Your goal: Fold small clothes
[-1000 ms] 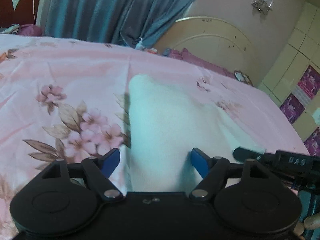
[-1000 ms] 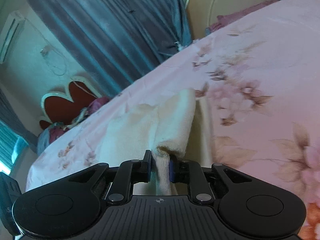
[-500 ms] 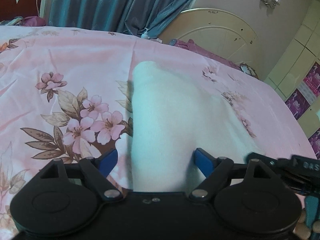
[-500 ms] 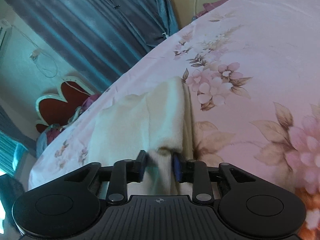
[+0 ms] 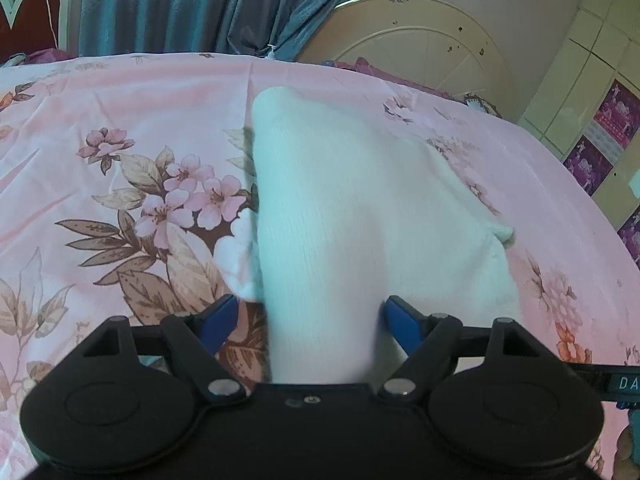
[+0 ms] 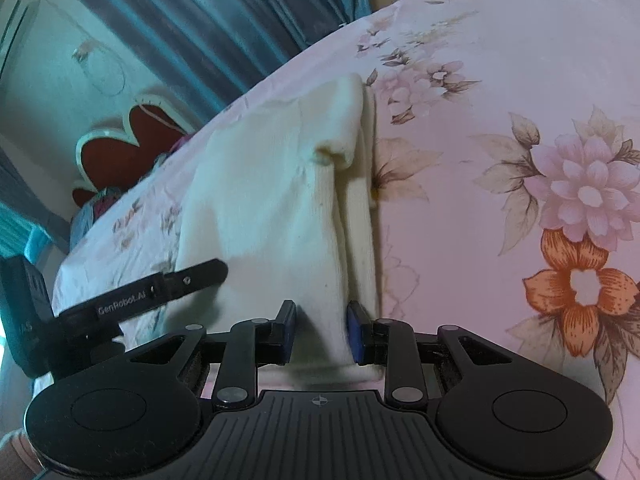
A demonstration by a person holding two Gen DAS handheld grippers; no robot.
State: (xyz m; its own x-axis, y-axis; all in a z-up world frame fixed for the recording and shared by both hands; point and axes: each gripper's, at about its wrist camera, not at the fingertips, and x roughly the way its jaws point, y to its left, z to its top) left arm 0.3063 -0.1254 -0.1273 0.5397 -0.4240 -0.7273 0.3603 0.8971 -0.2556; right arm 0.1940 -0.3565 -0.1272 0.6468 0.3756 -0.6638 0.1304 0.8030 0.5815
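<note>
Released since a second ago, the cream garment (image 6: 260, 200) now lies folded on the pink floral bedsheet (image 6: 500, 80). Right gripper (image 6: 320, 330), its jaws having just been opening, stands slightly parted around a fold without pinching it, while the left gripper (image 5: 308, 324) stays spread wide over the cloth's near edge.

"GenRobot.AI" stood in white letters on the black arm of the left gripper (image 6: 160, 294), seen from the right wrist view; the white letters "DA", cut by the frame edge, stood on the black bar of the right gripper (image 5: 624, 383) in the left wrist view; print on the purple wall posters (image 5: 616, 114) was too small to read.
</note>
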